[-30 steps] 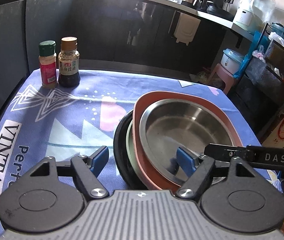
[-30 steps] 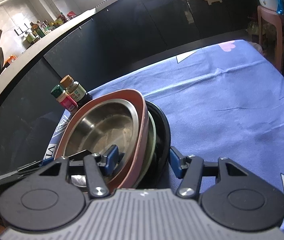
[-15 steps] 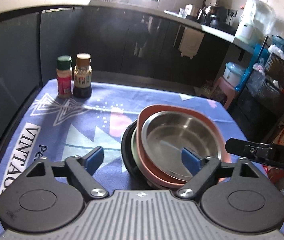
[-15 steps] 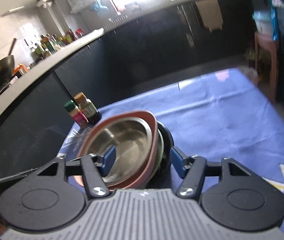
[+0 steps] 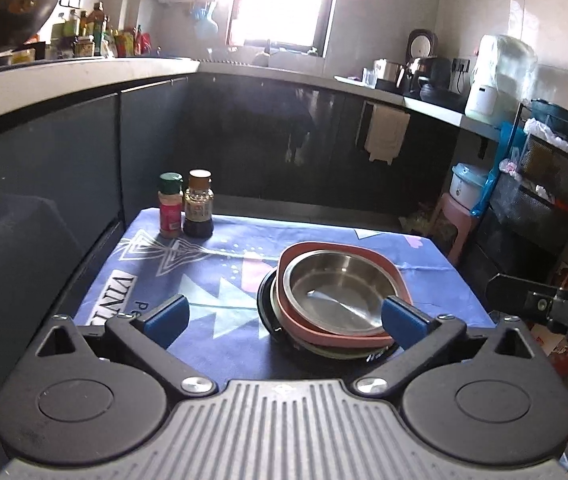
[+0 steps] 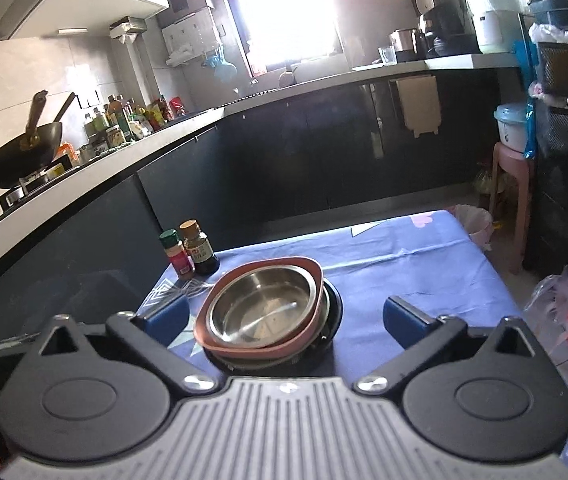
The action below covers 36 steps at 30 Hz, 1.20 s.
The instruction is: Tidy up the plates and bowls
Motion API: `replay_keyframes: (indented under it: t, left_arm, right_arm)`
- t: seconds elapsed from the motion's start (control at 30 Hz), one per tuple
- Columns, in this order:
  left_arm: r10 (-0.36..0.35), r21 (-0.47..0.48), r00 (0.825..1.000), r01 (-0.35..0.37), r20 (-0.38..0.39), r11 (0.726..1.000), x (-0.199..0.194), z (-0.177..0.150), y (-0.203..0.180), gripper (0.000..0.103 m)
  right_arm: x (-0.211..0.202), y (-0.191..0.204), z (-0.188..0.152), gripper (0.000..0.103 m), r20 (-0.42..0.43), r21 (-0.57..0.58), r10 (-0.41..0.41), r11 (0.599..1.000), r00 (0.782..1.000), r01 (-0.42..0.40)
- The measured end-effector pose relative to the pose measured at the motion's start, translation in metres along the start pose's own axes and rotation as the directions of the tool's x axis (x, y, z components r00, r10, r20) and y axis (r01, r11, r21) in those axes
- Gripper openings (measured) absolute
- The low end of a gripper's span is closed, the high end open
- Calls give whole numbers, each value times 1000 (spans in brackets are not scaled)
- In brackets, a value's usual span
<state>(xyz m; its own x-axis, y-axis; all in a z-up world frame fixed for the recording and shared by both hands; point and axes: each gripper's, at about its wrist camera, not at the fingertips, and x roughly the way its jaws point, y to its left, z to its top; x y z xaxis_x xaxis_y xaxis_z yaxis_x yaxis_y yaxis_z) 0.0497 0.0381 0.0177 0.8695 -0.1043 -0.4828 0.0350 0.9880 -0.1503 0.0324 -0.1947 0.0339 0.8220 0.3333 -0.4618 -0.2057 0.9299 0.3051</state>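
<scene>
Now both your grippers stand clear of the dishes with nothing between their pads. The left gripper has just been opening and its jaws are spread wide; the right gripper has done the same and is equally empty. The stack sits on the blue tablecloth: a steel bowl nested in a pink bowl, over a pale green dish, with a black plate at the bottom. From your left gripper the stack lies ahead and to the right, its near rim just behind the right pad. From your right gripper it lies ahead and slightly left, almost centred between the pads, so the right hand looks better lined up. The pile is roughly round, so no axis favours either side. The left view shows your right gripper's arm at its right edge; the right view shows bags beside the table. Two seasoning bottles stand well apart behind.
</scene>
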Motion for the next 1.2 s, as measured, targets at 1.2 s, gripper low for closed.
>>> replay_keyframes:
  t: [1.2]
  left_arm:
    - [66,41,995,-69,77,997,-126,-38,-21,103]
  right_arm:
    - [-112,37,-46,100,188,-74,-108,989,976,124]
